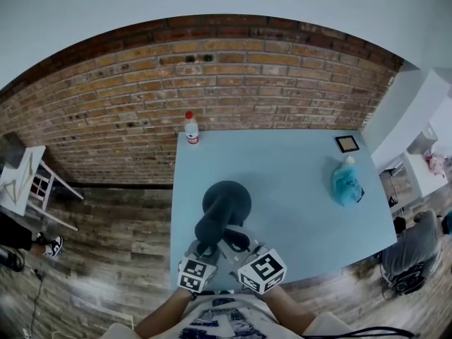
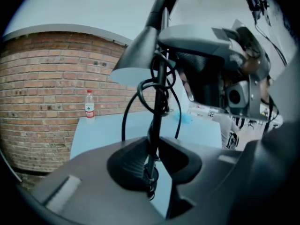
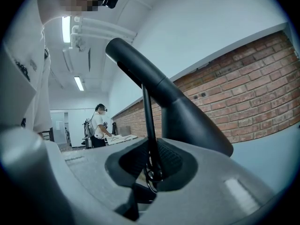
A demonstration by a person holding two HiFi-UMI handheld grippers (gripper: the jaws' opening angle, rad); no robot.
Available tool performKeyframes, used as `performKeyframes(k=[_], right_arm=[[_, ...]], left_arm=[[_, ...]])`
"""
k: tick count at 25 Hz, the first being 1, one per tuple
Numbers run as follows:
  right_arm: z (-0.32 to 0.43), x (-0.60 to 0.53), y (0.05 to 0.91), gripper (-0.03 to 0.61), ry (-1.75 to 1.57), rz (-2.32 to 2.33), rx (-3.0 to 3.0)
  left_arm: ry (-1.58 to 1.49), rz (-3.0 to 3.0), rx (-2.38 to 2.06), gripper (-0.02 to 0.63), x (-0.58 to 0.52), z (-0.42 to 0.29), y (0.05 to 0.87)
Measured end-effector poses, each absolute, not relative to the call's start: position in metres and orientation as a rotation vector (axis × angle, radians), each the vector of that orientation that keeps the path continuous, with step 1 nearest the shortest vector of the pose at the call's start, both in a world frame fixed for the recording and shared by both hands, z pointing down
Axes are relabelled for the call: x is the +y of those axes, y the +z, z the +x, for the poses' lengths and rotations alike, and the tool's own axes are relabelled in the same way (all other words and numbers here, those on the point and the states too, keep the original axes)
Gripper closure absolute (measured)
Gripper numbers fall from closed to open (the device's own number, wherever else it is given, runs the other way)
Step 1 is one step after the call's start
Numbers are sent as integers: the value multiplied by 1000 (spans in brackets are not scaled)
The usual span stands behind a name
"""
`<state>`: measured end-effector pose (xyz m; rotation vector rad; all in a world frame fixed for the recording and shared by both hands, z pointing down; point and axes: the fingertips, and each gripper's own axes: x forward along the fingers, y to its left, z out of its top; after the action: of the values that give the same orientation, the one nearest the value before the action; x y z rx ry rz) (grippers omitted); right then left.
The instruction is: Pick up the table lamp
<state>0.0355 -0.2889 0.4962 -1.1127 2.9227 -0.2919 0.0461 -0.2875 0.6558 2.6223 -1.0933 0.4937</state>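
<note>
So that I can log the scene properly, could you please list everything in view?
table: one, light blue, against the brick wall
table lamp: one, dark grey, near table edge
bottle: one, clear with red cap, far left table corner
small frame: one, black, far right of table
bundle: one, teal, right side of table
stool: one, white, on floor at left
left gripper: one, grey, jaws closed on lamp stem
right gripper: one, grey, jaws closed on lamp stem
</note>
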Motion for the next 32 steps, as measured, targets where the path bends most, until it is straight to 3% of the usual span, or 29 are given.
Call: performKeyframes(k=[32], right_arm=[[44,-311,460,541,-169,-1062,2953]], left_arm=[[445,2686,-1125,548,-317,52,618]])
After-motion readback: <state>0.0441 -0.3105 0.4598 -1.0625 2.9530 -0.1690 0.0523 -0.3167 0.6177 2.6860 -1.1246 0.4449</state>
